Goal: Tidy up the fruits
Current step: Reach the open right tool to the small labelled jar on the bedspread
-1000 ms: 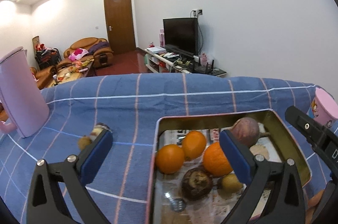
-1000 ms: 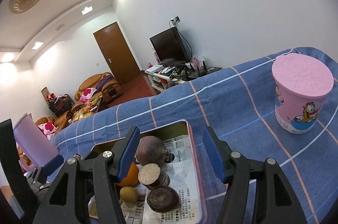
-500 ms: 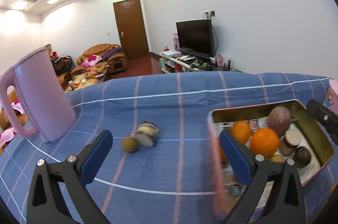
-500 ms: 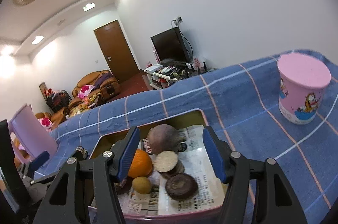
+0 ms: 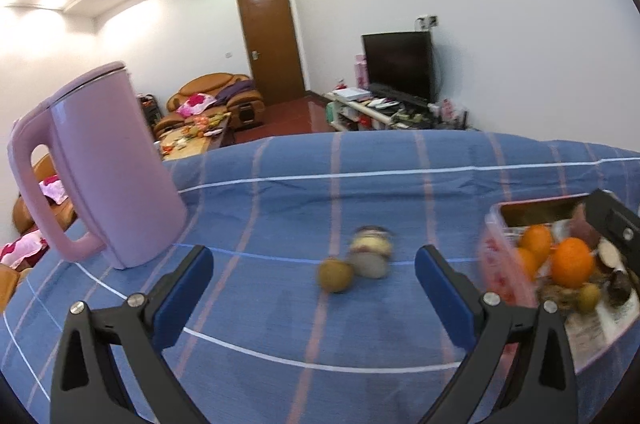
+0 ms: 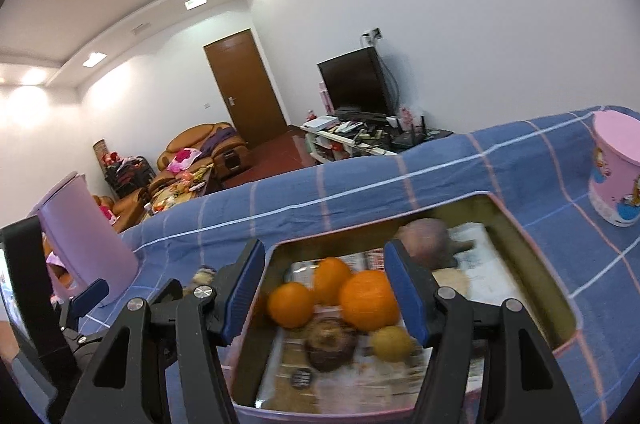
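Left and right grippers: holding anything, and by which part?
Nothing held. Left gripper is open above the cloth, short of the small green fruit; right gripper is open, over the tin.

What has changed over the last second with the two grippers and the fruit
The left gripper swung away from the tin toward the two loose fruits on the blue cloth, which now sit between its open fingers, untouched. The right gripper swung from the tin's right side to over the oranges. Nothing was picked up or released. Kettle, pink cup and the fruit stayed put.
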Motion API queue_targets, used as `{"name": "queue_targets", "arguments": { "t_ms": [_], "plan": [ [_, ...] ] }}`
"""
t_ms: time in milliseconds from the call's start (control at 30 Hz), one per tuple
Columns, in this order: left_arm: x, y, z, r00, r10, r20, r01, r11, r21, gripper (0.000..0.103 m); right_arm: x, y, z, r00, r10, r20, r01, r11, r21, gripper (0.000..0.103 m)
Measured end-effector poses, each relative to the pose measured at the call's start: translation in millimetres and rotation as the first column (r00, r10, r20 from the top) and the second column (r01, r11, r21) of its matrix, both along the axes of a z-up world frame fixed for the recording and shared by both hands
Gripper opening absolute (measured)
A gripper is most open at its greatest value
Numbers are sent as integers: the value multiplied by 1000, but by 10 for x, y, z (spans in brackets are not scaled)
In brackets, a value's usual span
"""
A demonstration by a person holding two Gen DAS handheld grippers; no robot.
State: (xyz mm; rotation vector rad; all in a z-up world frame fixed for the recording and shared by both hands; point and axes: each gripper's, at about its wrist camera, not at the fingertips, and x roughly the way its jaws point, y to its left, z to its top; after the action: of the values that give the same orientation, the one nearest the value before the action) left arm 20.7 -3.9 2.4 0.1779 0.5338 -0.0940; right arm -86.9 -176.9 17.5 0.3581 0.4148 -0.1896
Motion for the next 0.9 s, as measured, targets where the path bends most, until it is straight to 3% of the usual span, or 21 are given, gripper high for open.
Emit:
{"name": "queue_targets", "arguments": {
  "t_ms": [233,567,667,900],
  "plan": [
    [354,470,-46,988,151,-27,-151,989,14,103,339,445,-18,994,100,-43,-101,994,-33,64],
    [482,721,-60,962,269,50,-274,950,151,103,1049,990,-182,947,198,-253,-228,969,-95,63],
    [540,841,-71,958,288,10,-287,951,115,103,1222,1070,-221,927,215,-306,-260,959,-115,56],
    [572,932,-68,960,271,-67,-270,962,27,103,1576,1084,-389,890,222,-398,-272,960,-73,55]
  ]
}}
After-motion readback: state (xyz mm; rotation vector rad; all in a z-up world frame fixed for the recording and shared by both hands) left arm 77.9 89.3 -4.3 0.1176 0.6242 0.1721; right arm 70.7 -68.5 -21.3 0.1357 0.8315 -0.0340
